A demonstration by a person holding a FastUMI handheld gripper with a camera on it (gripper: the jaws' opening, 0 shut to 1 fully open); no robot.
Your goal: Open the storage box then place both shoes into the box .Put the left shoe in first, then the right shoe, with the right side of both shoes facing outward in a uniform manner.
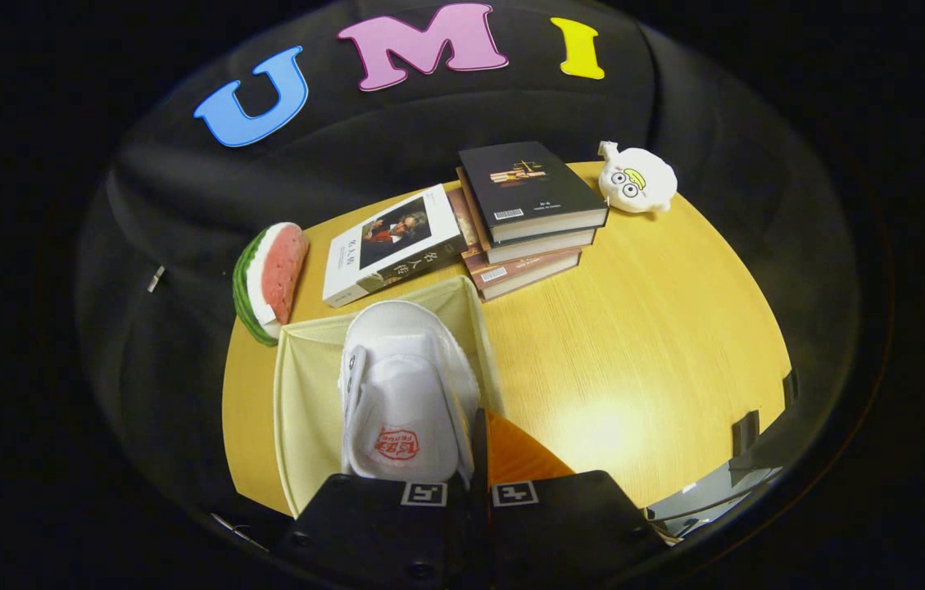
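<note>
Fingers (469,492) are pinching the white shoe's (405,385) edge over the storage box (302,393); thin grip is risking a twisted drop.

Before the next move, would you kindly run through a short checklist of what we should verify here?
1. Storage box open: ok.
2. White shoe over the box opening: ok.
3. Gripper shut on the shoe: ok, fingers closed at its rear edge.
4. Which shoe this is, left or right: cannot tell.
5. Another shoe already inside the box: cannot tell; the held shoe hides much of the interior.
6. Books and watermelon slice toy clear of the box: ok, just beyond it.
</note>
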